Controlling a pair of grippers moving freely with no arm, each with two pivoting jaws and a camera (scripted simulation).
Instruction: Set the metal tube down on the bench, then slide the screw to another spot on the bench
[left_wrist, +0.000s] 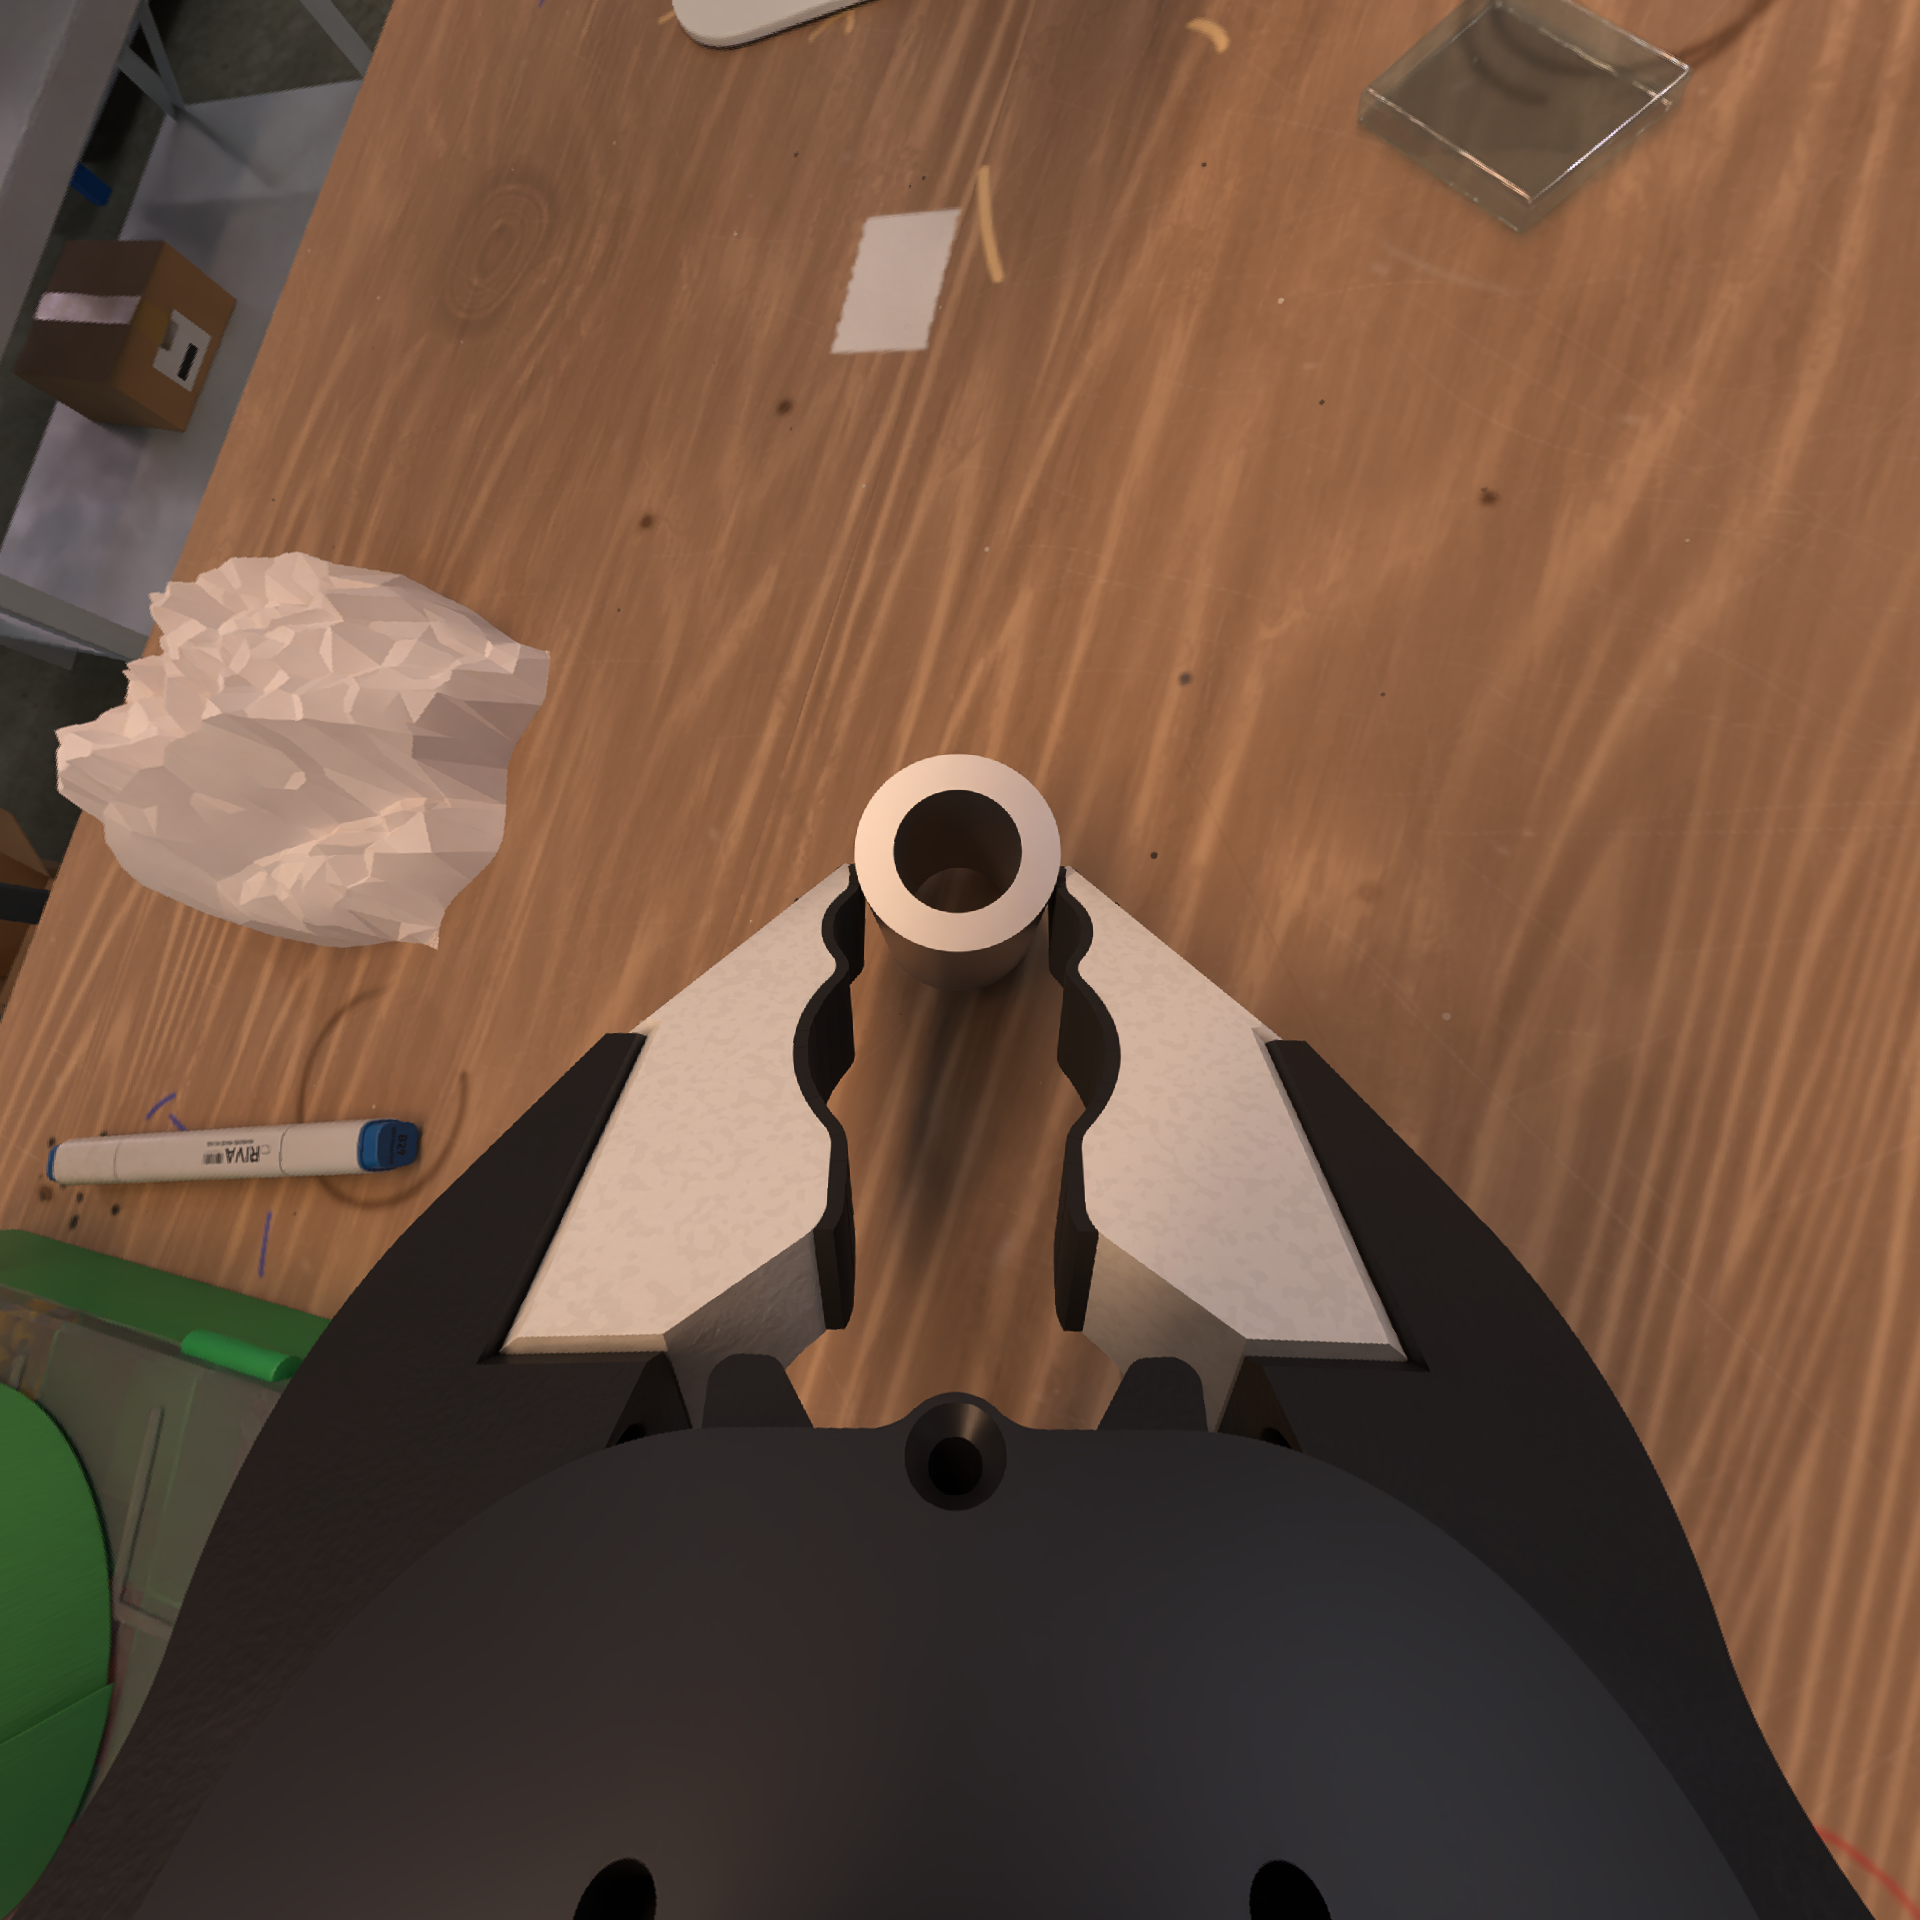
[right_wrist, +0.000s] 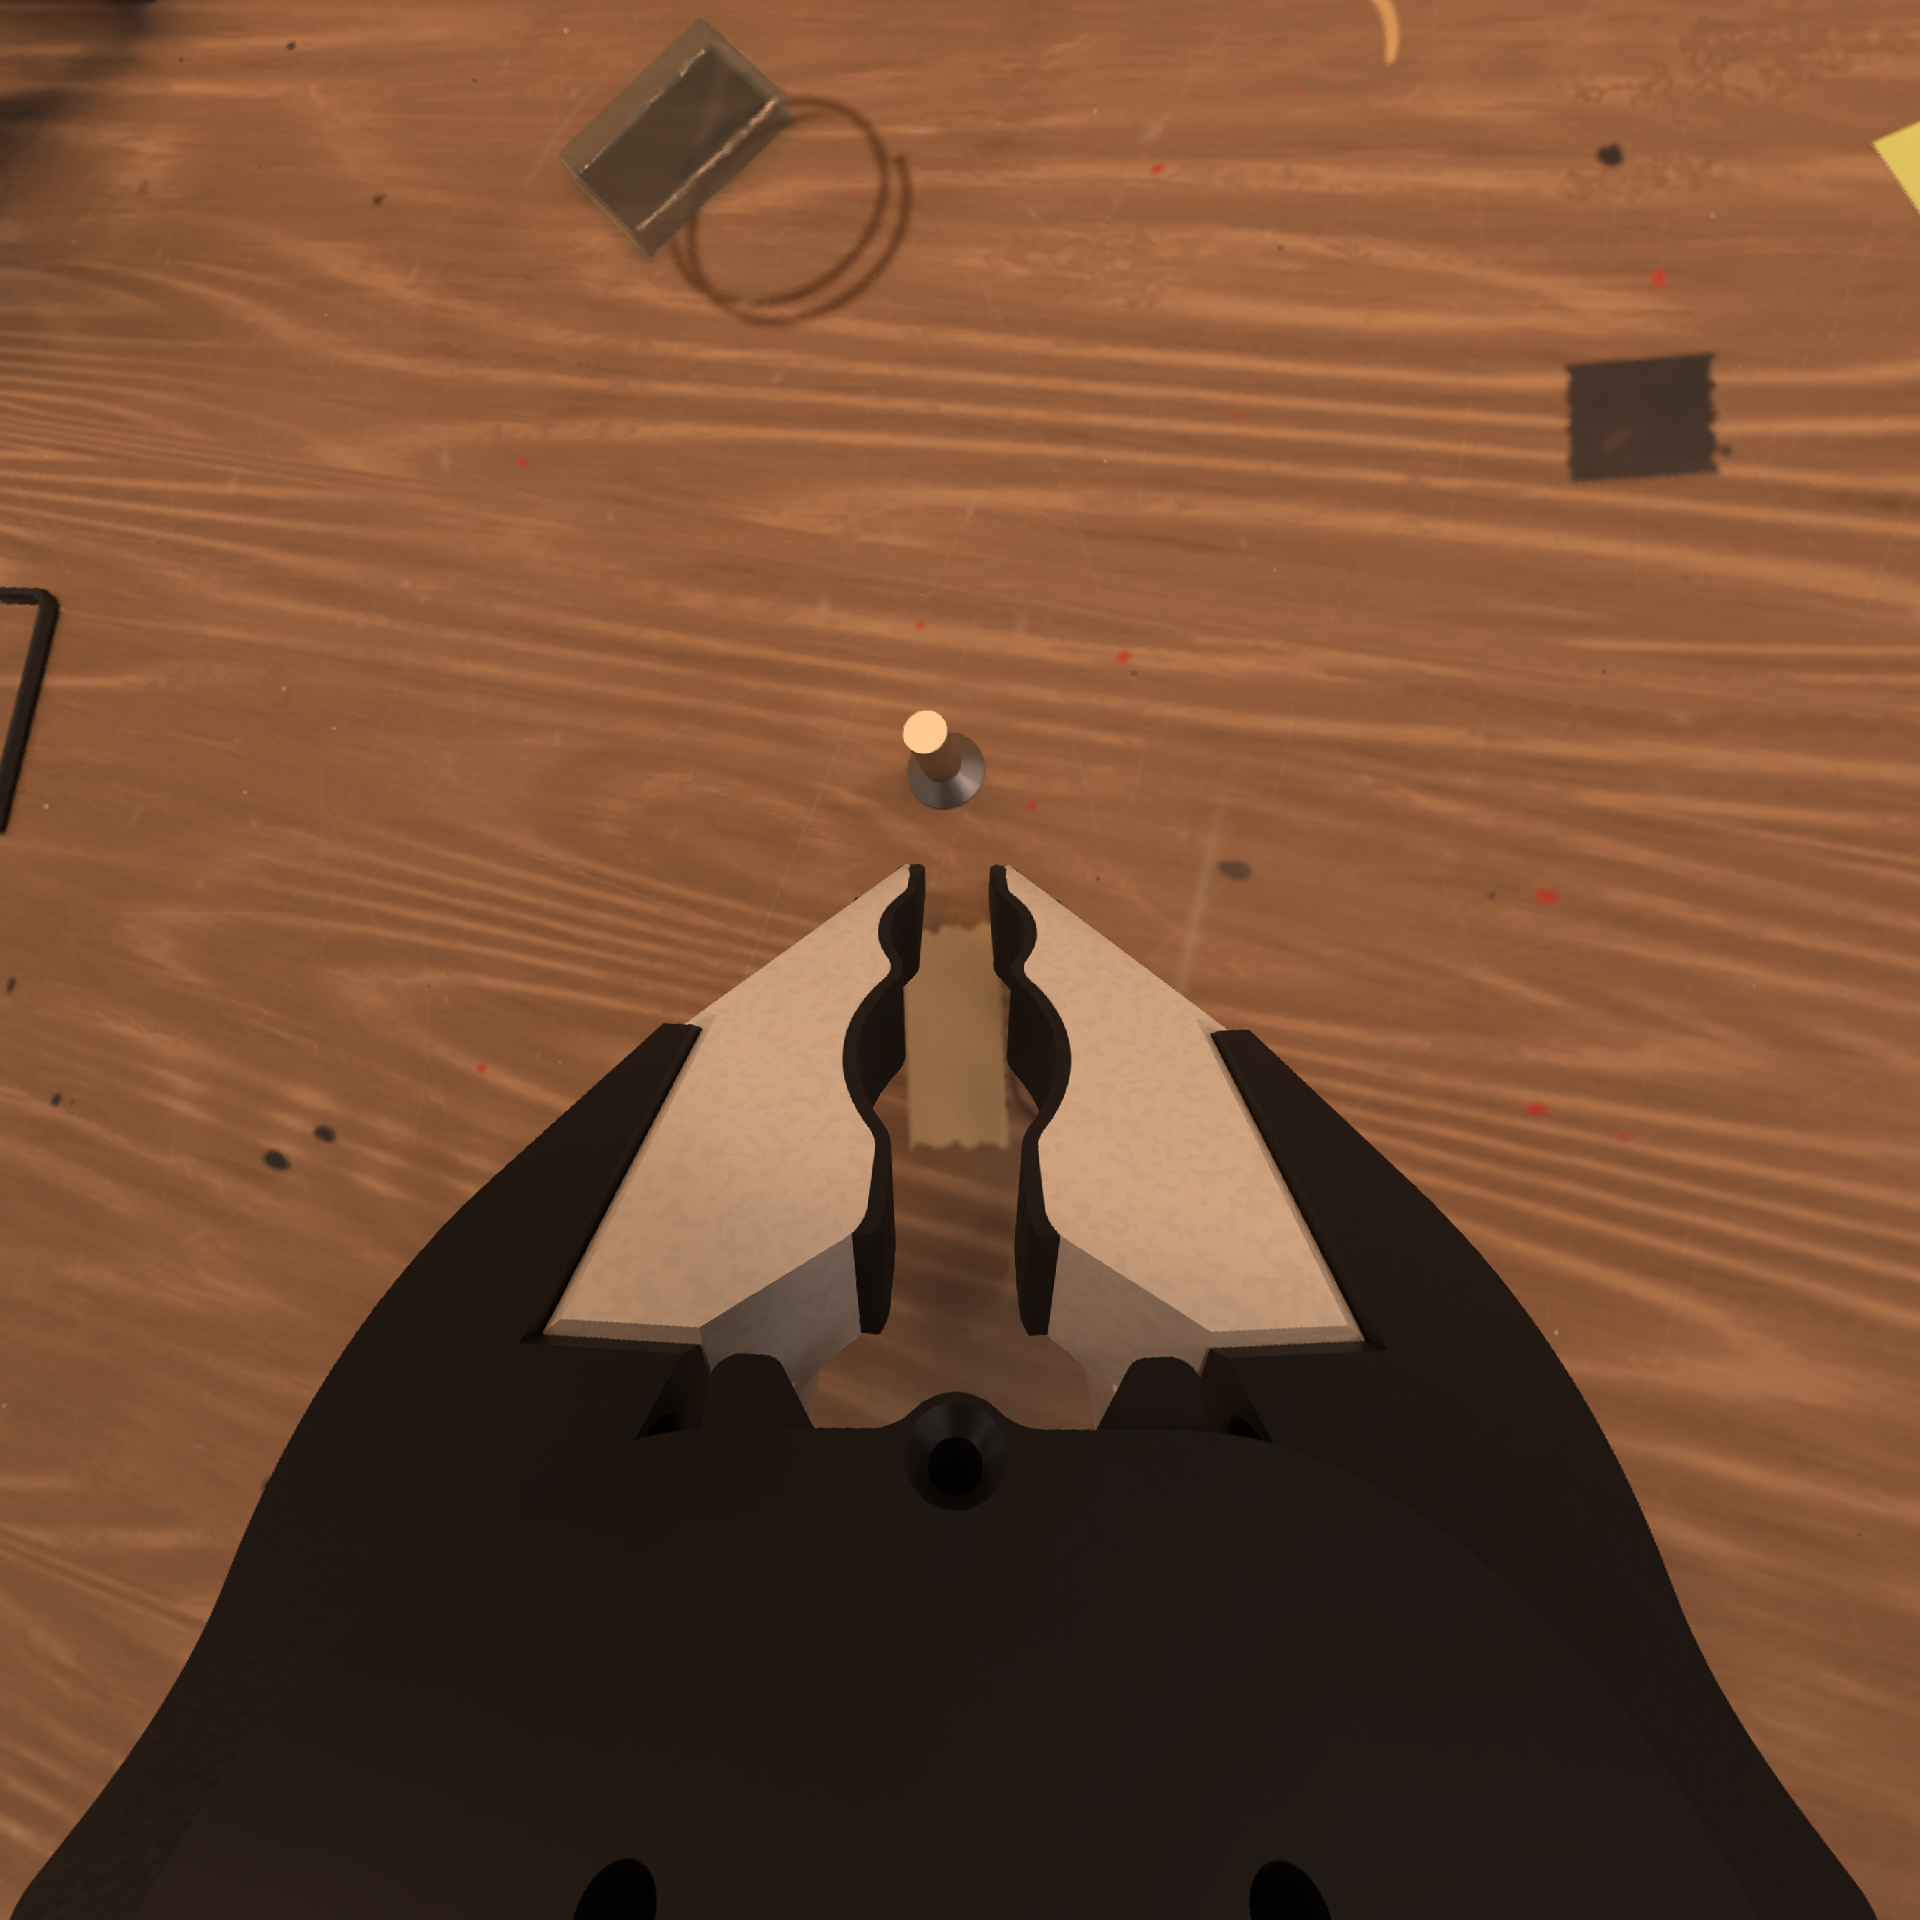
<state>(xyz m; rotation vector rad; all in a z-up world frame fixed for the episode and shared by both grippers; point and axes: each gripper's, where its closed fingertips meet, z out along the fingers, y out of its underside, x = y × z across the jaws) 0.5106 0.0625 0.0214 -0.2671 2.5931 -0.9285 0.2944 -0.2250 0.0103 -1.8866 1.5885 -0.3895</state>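
Wooden bench (left_wrist: 1351, 644), brown and streaked with grain, is filling both wrist views. Left wrist view: the left gripper (left_wrist: 957, 894) is pointing down at the bench, its dark fingertips (left_wrist: 847, 914) pressing the two sides of the metal tube (left_wrist: 957, 868), which is standing upright with its open bore facing the camera; whether its lower end is touching the wood is not discernible. Outward from the fingers, a crumpled ball of white paper (left_wrist: 301, 753) is lying at 9 o'clock, a white marker with a blue cap (left_wrist: 234, 1151) at 8 o'clock, and part of a green container (left_wrist: 62, 1455) beyond it at the frame's edge. A pale paper scrap (left_wrist: 899, 281) is lying at 12 o'clock and a clear plastic case (left_wrist: 1522, 104) at 1 o'clock.

Right wrist view: the right gripper (right_wrist: 955, 878) is hovering with its fingers slightly parted and grasping nothing. A strip of tan tape (right_wrist: 956, 1039) is showing on the bench between them. The screw (right_wrist: 940, 764) is standing head-down on the bench just beyond the fingertips at 12 o'clock, apart from them. Farther out, a translucent case (right_wrist: 675, 135) is lying at 11 o'clock, overlapping a dark ring mark (right_wrist: 800, 208); a dark square patch (right_wrist: 1642, 416) is lying at 2 o'clock.
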